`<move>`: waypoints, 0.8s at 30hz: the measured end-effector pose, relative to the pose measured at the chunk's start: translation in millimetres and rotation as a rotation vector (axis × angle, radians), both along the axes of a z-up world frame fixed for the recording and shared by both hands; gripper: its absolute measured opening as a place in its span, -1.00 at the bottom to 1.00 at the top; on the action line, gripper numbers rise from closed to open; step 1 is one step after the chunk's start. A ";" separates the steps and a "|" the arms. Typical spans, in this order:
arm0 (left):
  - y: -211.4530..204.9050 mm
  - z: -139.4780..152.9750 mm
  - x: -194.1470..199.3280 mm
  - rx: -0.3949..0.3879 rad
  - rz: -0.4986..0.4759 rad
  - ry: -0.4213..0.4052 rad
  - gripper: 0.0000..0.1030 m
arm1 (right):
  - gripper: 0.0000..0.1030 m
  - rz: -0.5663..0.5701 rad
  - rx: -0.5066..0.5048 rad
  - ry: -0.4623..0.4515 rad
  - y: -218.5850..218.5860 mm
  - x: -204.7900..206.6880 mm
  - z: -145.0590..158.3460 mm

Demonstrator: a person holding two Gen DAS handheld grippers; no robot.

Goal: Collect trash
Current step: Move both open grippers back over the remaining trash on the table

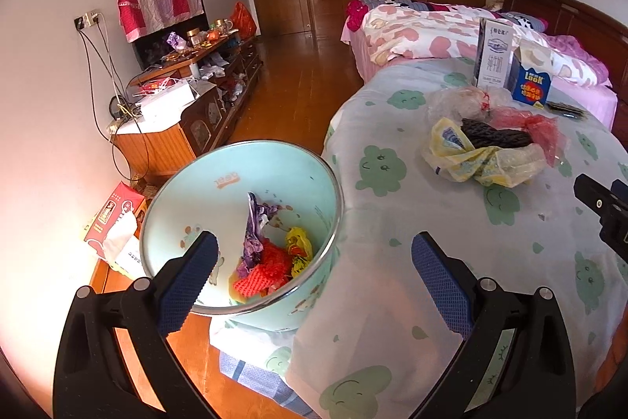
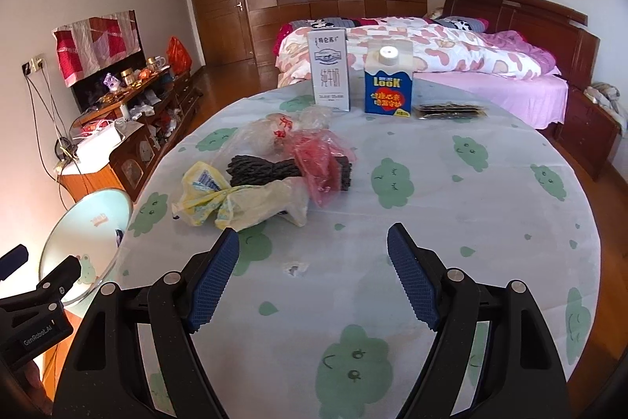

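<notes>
A pale green trash bin (image 1: pixel 314 179) stands at the table's left edge, holding purple, red and yellow wrappers (image 1: pixel 271 254); it also shows in the right wrist view (image 2: pixel 84 222). My left gripper (image 1: pixel 314 254) is open and empty above the bin's rim and the table edge. On the table lie a yellow-white plastic bag (image 2: pixel 235 201), a black mesh piece (image 2: pixel 267 169), a red plastic bag (image 2: pixel 318 163) and a clear bag (image 2: pixel 274 128). My right gripper (image 2: pixel 314 246) is open and empty, just in front of the yellow bag.
A white milk carton (image 2: pixel 329 73), a blue LOOK carton (image 2: pixel 388 85) and dark packets (image 2: pixel 451 112) stand at the table's far side. A bed (image 2: pixel 451 65) lies behind. A cluttered wooden cabinet (image 1: pixel 188 93) lines the left wall. A tissue box (image 1: pixel 114 222) lies left of the bin.
</notes>
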State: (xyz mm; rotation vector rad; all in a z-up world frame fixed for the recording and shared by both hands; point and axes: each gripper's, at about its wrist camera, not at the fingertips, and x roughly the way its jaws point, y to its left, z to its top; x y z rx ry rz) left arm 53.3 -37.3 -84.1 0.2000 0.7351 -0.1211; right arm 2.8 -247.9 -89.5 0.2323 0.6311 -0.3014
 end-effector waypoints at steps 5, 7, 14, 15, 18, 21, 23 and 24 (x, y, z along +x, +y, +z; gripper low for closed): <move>-18.2 -11.4 -6.0 -0.004 -0.056 0.037 0.88 | 0.50 -0.049 0.006 0.012 -24.2 -10.6 -5.6; -25.0 -14.7 -7.6 -0.006 -0.073 0.048 0.88 | 0.50 -0.067 0.012 0.014 -34.4 -14.7 -8.2; -51.2 -16.8 -8.2 0.014 -0.131 0.030 0.79 | 0.39 -0.099 0.004 0.009 -62.7 -25.7 -13.4; -55.2 -15.6 -6.3 0.013 -0.141 0.025 0.75 | 0.37 -0.102 0.003 0.009 -65.8 -26.5 -14.0; -66.4 -11.9 4.0 0.000 -0.161 0.027 0.56 | 0.30 -0.104 0.008 0.014 -72.9 -27.9 -15.7; -81.4 -5.8 18.4 -0.001 -0.176 0.007 0.54 | 0.28 -0.118 0.020 0.021 -82.5 -29.4 -17.4; -90.9 -3.0 28.9 -0.002 -0.184 -0.003 0.54 | 0.28 -0.118 0.024 0.023 -82.1 -28.0 -16.7; -96.4 -2.6 36.5 -0.014 -0.193 0.003 0.54 | 0.28 -0.119 0.030 0.025 -83.4 -28.2 -17.3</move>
